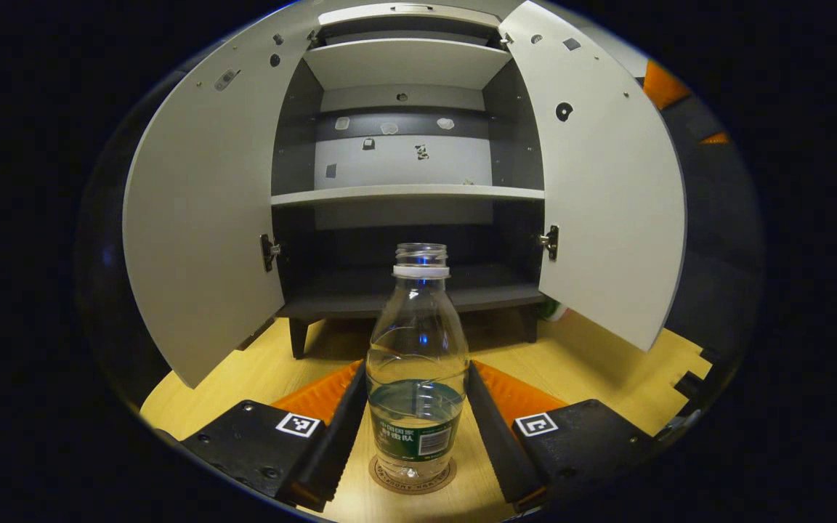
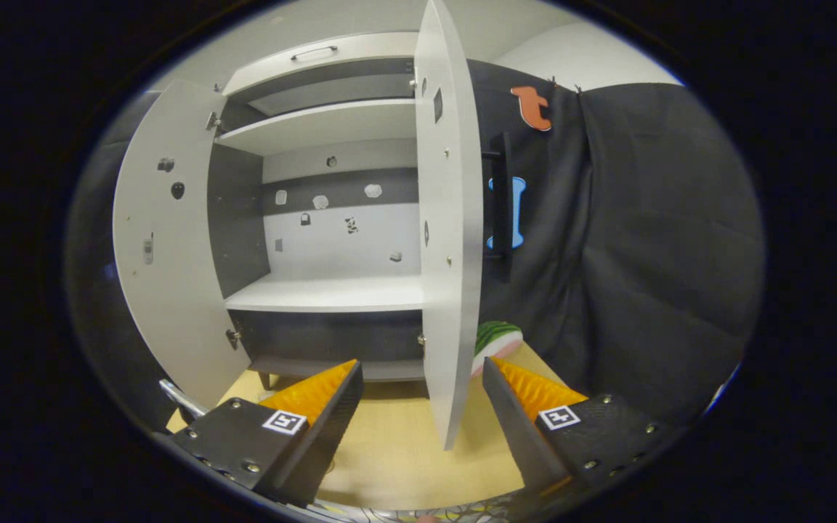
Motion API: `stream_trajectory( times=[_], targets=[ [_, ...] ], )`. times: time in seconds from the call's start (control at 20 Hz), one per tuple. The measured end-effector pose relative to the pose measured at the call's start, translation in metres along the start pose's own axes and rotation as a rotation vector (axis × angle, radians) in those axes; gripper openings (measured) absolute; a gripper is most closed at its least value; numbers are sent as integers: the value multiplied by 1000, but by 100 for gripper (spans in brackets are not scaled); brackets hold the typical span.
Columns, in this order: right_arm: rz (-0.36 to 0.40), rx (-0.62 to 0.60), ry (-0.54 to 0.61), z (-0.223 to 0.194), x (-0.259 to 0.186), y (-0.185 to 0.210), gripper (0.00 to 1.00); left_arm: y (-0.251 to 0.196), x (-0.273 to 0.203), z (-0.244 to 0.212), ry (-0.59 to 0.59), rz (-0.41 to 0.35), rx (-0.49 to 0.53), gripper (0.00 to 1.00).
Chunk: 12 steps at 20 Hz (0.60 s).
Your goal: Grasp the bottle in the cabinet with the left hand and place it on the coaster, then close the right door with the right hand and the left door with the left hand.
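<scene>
In the left gripper view I have the bottle (image 1: 416,363) standing upright on the round coaster (image 1: 413,476), which lies on the wooden tabletop (image 1: 607,378). The bottle is clear, uncapped, with a little water low in it and a green label around its base. The left gripper (image 1: 416,414) brackets it — one finger on each side, the inner faces right up against the bottle's walls. From here I cannot tell whether both are actually pressing or just touching, so I won't call it clenched. Beyond the bottle the cabinet (image 1: 407,192) stands on short legs with both doors swung wide: the left door (image 1: 204,218) and the right door (image 1: 607,189). The shelves inside are bare apart from a few small marks on the back panel.

In the right gripper view the right gripper (image 2: 422,407) is spread apart with nothing between its fingers, hovering above the tabletop (image 2: 404,450). The edge of the right door (image 2: 447,240) hangs straight ahead of it — lower corner sitting between the two fingers but farther off, not touching either. The left door (image 2: 164,247) is open at the far side. Behind the right door a small watermelon-slice object (image 2: 498,340) peeks out near the black cloth wall (image 2: 644,240).
</scene>
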State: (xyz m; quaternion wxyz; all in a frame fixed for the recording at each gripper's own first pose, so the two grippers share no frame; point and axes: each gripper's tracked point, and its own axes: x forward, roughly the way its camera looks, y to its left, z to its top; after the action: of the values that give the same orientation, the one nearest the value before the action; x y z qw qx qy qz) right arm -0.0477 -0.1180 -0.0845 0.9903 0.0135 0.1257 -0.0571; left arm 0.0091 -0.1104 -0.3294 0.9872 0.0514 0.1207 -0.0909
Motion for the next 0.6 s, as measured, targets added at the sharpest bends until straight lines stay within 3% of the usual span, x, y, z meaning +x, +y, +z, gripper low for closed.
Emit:
stream_trajectory(
  times=[0.3, 0.6],
  targets=[
    [20, -4, 37, -12, -1, 1, 100, 3, 2, -31, 52, 15, -39, 83],
    [37, -7, 48, -14, -6, 4, 100, 4, 2, -21, -7, 9, -2, 82]
  ],
)
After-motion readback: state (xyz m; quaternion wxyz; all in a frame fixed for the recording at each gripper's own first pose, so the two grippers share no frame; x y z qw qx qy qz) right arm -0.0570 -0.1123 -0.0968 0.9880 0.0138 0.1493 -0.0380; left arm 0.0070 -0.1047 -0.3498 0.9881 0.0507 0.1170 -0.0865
